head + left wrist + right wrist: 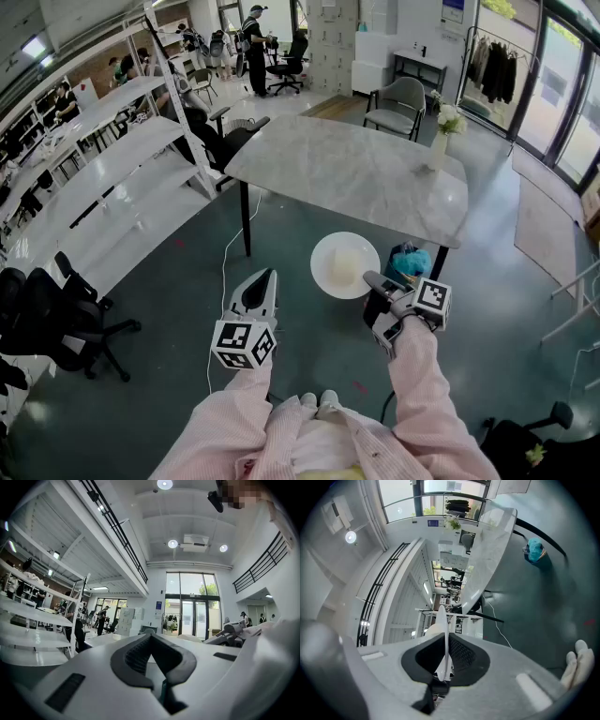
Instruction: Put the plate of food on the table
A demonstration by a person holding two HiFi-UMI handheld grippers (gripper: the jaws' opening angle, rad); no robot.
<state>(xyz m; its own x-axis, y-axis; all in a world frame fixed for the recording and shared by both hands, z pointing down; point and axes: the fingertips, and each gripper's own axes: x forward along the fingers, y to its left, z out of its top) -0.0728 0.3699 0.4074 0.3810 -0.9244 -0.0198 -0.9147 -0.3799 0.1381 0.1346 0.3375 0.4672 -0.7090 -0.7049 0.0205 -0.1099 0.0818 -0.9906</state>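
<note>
A white round plate (323, 274) carries a pale mound of food (344, 264). It hangs above the floor, just before the near edge of the marble table (356, 169). My right gripper (375, 281) is shut on the plate's right rim. In the right gripper view the plate (442, 630) shows edge-on between the dark pads of that gripper (444, 656). To the left of the plate, my left gripper (267, 277) is shut and holds nothing. In the left gripper view its jaws (152, 641) point level toward the table.
A vase of flowers (441, 141) stands at the table's far right corner. A teal bundle (410, 262) lies on the floor under the table's near edge. White shelving (103, 169) runs along the left, with a black office chair (70, 323) beside it.
</note>
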